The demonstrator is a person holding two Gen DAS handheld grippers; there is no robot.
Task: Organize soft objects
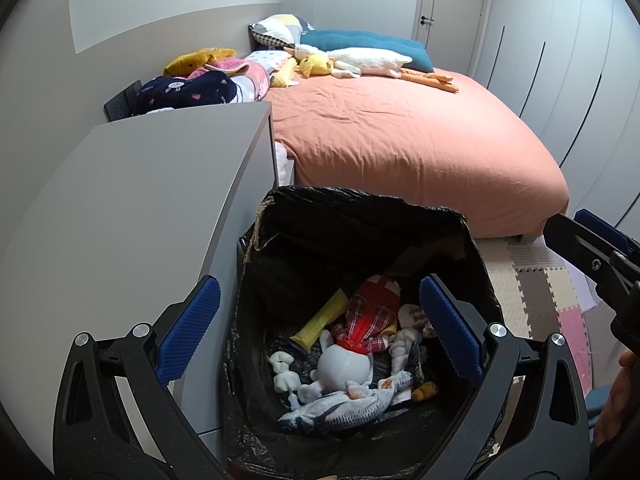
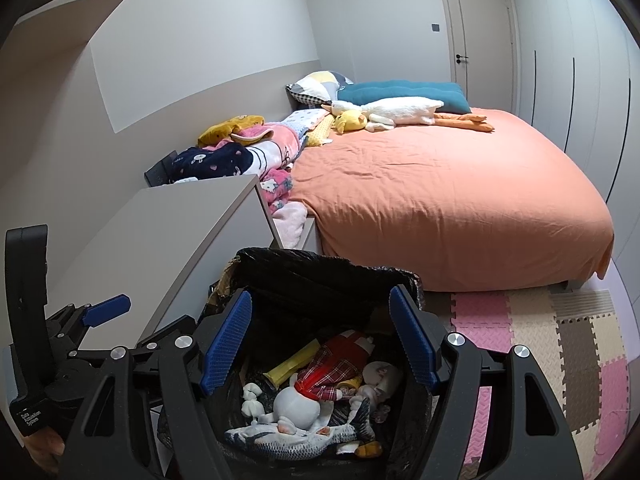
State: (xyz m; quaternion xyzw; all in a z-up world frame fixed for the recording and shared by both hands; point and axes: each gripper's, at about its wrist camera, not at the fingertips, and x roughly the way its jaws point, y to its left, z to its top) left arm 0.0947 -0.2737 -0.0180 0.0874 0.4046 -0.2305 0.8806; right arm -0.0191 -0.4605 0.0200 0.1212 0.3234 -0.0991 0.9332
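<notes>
A box lined with a black bag (image 1: pixel 360 216) (image 2: pixel 320 268) stands on the floor beside a grey cabinet. In it lie several soft toys: a grey plush fish (image 1: pixel 340 406) (image 2: pixel 296 438), a white doll in a red plaid dress (image 1: pixel 368 320) (image 2: pixel 332 368) and a yellow toy (image 1: pixel 320 322) (image 2: pixel 292 364). My left gripper (image 1: pixel 320 328) hangs open over the box with nothing between its fingers. My right gripper (image 2: pixel 320 340) is open and empty above it too. On the bed lie a white goose plush (image 1: pixel 360 62) (image 2: pixel 396 110) and a yellow duck plush (image 1: pixel 316 66) (image 2: pixel 352 120).
The bed (image 1: pixel 400 132) (image 2: pixel 440 192) has an orange cover, with pillows and a heap of blankets (image 1: pixel 208 84) (image 2: pixel 240 148) along the wall. A grey cabinet (image 1: pixel 140 208) (image 2: pixel 160 232) stands left of the box. Foam puzzle mats (image 1: pixel 536 296) (image 2: pixel 540 340) cover the floor. A door (image 2: pixel 480 28) is at the back.
</notes>
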